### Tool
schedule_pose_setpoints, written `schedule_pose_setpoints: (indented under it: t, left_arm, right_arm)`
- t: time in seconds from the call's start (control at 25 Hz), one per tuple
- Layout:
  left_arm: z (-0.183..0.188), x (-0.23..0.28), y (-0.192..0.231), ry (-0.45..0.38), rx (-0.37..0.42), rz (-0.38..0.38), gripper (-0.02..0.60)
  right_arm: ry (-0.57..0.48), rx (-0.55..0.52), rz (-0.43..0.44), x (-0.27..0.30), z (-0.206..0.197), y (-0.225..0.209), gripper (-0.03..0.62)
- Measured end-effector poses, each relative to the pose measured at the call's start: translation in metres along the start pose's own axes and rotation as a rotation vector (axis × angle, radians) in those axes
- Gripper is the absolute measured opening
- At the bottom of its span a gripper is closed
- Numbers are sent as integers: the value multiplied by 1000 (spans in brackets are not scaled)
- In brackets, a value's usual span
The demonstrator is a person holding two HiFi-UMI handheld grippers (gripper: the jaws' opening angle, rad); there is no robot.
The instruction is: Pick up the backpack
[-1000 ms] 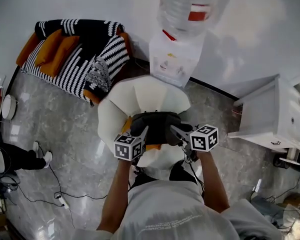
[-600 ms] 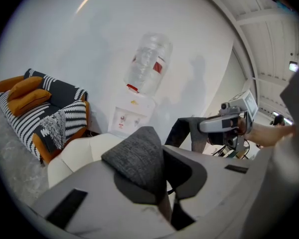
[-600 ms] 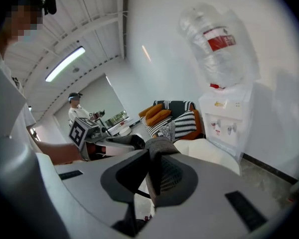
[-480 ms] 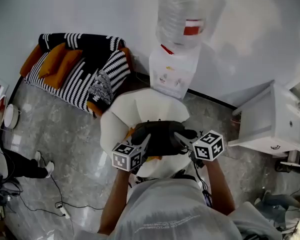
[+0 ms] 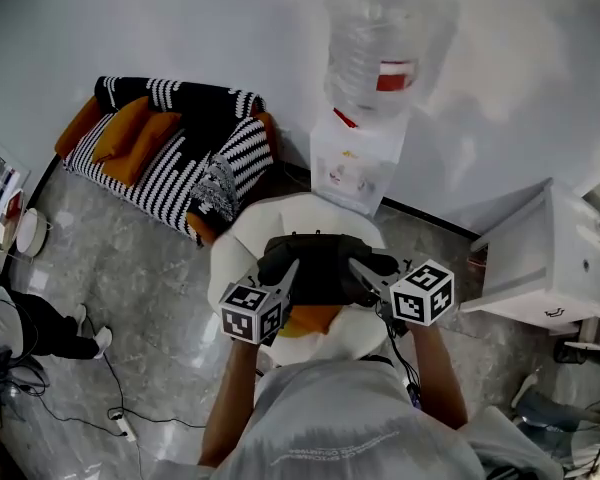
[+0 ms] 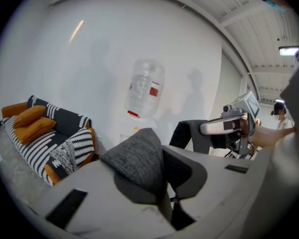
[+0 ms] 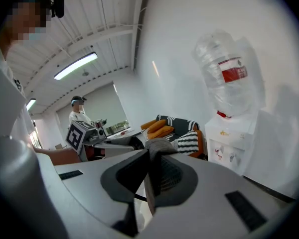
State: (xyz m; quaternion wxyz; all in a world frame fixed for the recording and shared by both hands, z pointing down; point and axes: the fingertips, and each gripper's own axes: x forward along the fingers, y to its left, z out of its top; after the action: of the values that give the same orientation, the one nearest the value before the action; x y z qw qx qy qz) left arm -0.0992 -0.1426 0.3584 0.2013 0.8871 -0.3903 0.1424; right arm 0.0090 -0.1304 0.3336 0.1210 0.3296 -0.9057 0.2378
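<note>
The dark grey backpack (image 5: 322, 266) hangs between my two grippers, raised above a white round chair (image 5: 310, 213) with an orange cushion (image 5: 310, 320) on its seat. My left gripper (image 5: 291, 269) is shut on the bag's left side; in the left gripper view grey fabric (image 6: 137, 158) is pinched between its jaws (image 6: 163, 190). My right gripper (image 5: 356, 265) is shut on the right side, and the right gripper view shows a fold of fabric (image 7: 161, 146) clamped in its jaws (image 7: 148, 178). Each gripper shows in the other's view: the right gripper (image 6: 224, 126) and the left gripper (image 7: 84, 133).
A black-and-white striped sofa (image 5: 170, 158) with orange cushions stands at the left. A water dispenser (image 5: 360, 163) with a large bottle (image 5: 385, 48) is behind the chair. A white cabinet (image 5: 545, 258) is at the right. Cables (image 5: 110, 408) lie on the floor.
Both grippers have risen together with the backpack, lifting it off the chair seat. More of the orange cushion shows beneath it.
</note>
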Motion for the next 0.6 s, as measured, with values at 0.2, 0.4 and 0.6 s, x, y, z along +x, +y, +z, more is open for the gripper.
schedule_pose_setpoints:
  t: [0.2,0.4,0.6]
  left_arm:
    - [28,-12,2,-50,57,39,35]
    - [53,-29,0,-108,76,42,37]
    - [76,-49,-4,-150,128,73,37]
  right_arm:
    - [-43,-22,11,-1,32,8,34]
    - [-66,-68,32,-6,60,21,34]
    - [-108,-116,53,-15,88,37,34]
